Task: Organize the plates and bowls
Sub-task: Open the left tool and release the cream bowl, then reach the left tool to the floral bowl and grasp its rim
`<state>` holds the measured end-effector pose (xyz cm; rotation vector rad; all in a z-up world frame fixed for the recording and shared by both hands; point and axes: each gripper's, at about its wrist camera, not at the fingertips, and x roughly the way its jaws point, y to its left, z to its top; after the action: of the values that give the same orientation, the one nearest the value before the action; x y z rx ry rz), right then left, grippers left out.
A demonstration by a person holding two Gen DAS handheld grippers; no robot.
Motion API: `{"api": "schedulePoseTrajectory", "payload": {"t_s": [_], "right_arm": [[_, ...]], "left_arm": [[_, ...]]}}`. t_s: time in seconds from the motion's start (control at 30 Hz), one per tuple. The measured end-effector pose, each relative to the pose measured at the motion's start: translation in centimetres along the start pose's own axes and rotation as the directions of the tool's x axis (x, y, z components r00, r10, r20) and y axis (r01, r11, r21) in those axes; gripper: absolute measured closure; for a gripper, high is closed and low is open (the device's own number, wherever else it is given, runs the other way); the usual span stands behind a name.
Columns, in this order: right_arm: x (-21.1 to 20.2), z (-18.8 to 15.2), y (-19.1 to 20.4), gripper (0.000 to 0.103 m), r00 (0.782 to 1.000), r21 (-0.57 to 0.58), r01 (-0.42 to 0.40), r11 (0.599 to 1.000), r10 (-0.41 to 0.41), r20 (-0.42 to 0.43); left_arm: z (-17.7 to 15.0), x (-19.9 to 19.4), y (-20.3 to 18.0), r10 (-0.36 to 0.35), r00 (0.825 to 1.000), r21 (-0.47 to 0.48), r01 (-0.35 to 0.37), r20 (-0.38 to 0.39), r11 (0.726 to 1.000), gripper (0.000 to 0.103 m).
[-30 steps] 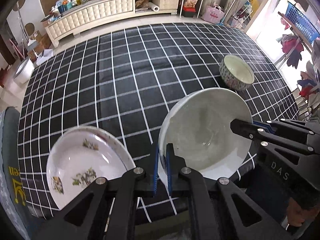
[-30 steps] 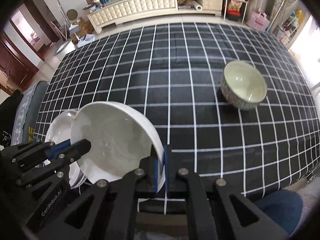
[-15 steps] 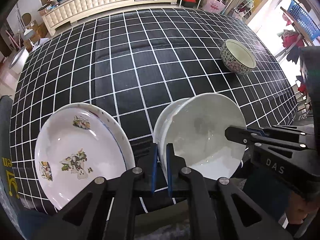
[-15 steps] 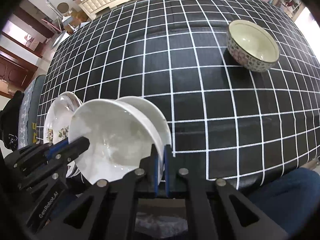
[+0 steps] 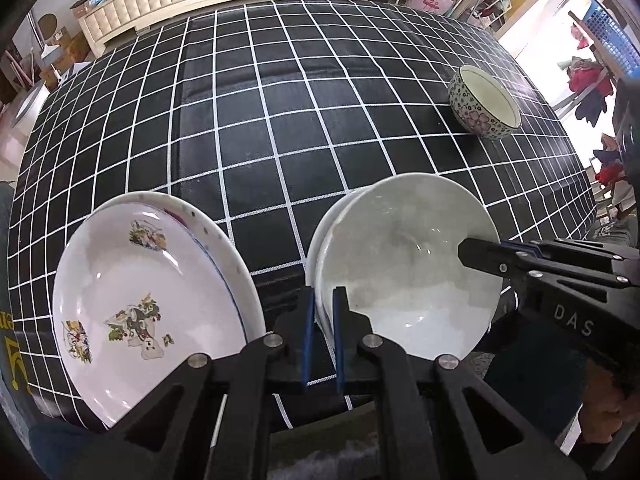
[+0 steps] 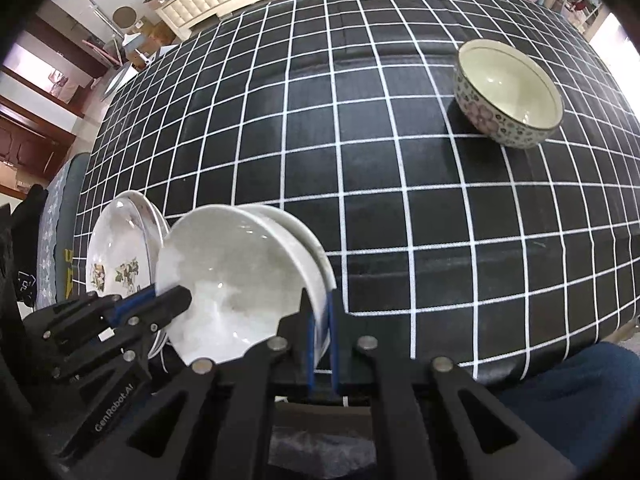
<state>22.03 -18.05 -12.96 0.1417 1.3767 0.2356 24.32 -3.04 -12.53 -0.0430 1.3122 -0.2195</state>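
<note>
Both hand-held grippers clamp the rim of the plain white bowl [image 5: 404, 276]: left hand-held gripper [image 5: 322, 336] on its left edge, right hand-held gripper [image 6: 320, 344] on its right edge. The bowl sits nested on a second white bowl [image 6: 298, 226]. Floral plates [image 5: 148, 308] lie just left of it; patterned bowl [image 6: 508, 94] stands well beyond, on the checked bench [image 5: 280, 120].

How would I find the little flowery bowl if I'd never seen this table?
Start at the table with the black cloth with white squares. Near its far right side a small deep bowl stands alone and upright. Its outside has pink flowers and dots, unlike the plain white bowls and flat pictured plates at the near edge.
</note>
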Motion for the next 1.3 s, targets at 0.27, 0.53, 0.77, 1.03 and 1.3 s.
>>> {"api": "schedulePoseTrajectory", "payload": {"t_s": [0.27,0.53,0.77,1.03,1.3], "right_arm": [[-0.6,0.0,0.8,0.092,0.997,-0.038,0.07,0.997,-0.068,0.038],[-4.1,-0.1,0.4,0.091,0.982,-0.014,0.084,0.996,-0.081,0.168],[-8.5,0.2,-1.2,0.056,0.95,0.012,0.076,0.997,-0.076,0.301],[-12.1,0.8,-3.6,0.05,0.919,0.043,0.077,0.996,-0.088,0.384],[-12.9,2.5,-6.6,0.044,0.917,0.082,0.116,0.99,-0.138,0.374]], "left_arm": [[-0.1,-1.5,0.5,-0.004,0.999,-0.003,0.004,0.046,1.0,0.082],[0.2,-4.1,-0.3,-0.01,0.993,0.013,0.008,0.12,1.0,0.074],[1.3,-7.6,-1.8,-0.014,0.972,0.036,0.006,0.233,0.999,0.064],[3.7,-9.5,-4.7,-0.032,0.956,0.08,0.009,0.292,0.997,0.056],[6.9,-9.3,-8.3,-0.045,0.959,0.122,0.011,0.279,0.992,0.056]]}}
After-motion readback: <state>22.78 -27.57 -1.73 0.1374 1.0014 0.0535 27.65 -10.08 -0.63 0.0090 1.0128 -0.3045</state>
